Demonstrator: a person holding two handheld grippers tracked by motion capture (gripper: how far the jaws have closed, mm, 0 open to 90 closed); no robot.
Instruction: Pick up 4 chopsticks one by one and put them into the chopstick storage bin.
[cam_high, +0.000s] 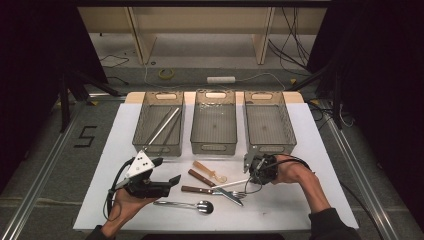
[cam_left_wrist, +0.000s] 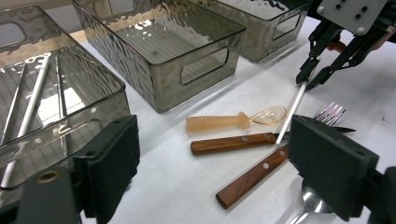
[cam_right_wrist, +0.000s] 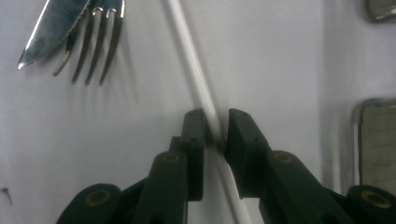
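A thin white chopstick (cam_right_wrist: 187, 42) lies on the white table, one end resting over a wooden-handled knife (cam_left_wrist: 233, 143). My right gripper (cam_right_wrist: 215, 126) points down at its other end, jaws narrow on either side of the stick, with a small gap still showing on one side. In the high view the right gripper (cam_high: 250, 177) sits just in front of the right bin. My left gripper (cam_high: 169, 170) hovers at the front left, open, nothing between its jaws. A wooden-handled fork (cam_left_wrist: 252, 179) and a translucent orange spoon (cam_left_wrist: 233, 122) lie beside the knife.
Three smoky clear bins stand in a row at the back: the left bin (cam_high: 145, 145) holds a few long sticks, the middle bin (cam_high: 214, 148) and right bin (cam_high: 270, 148) look bare. A metal spoon (cam_high: 192, 204) lies near the front edge.
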